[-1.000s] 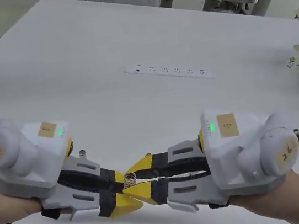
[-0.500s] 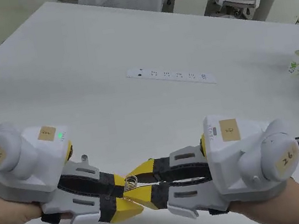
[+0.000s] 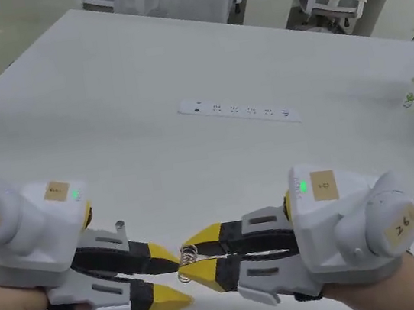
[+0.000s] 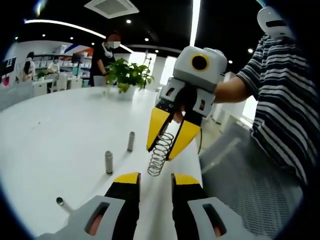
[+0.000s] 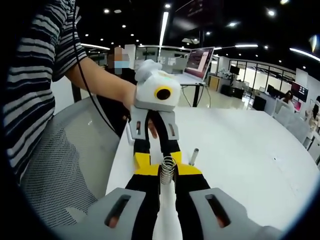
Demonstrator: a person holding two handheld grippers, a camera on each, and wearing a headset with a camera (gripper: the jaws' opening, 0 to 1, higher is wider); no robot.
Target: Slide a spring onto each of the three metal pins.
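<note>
At a white desk [image 3: 179, 66], a person works two hand-held tools nose to nose near the front edge. The right claw [image 4: 162, 151] pinches a steel spring [image 5: 169, 170] by one end, and the coil hangs free from its yellow tips. Facing it, the left claw [image 4: 156, 177] is spread and holds nothing, its tips just short of the spring's loose end.

In the left gripper view, one pin [image 4: 108, 162] and a second pin [image 4: 131, 141] stand upright on the desk beside the tools. A third pin [image 4: 59, 201] sits nearer the camera, and its pose is hard to read. None of the three appears to carry a spring, so the job looks to be at its first threading, with the spring gripped and lifted clear of the desk.

The next move calls for carrying the spring across to a pin and turning its open end downward. The coil's bore then has to line up with the pin's top before it is lowered over. The loose coil may sway, so a steadying touch from the empty claw could help.
</note>
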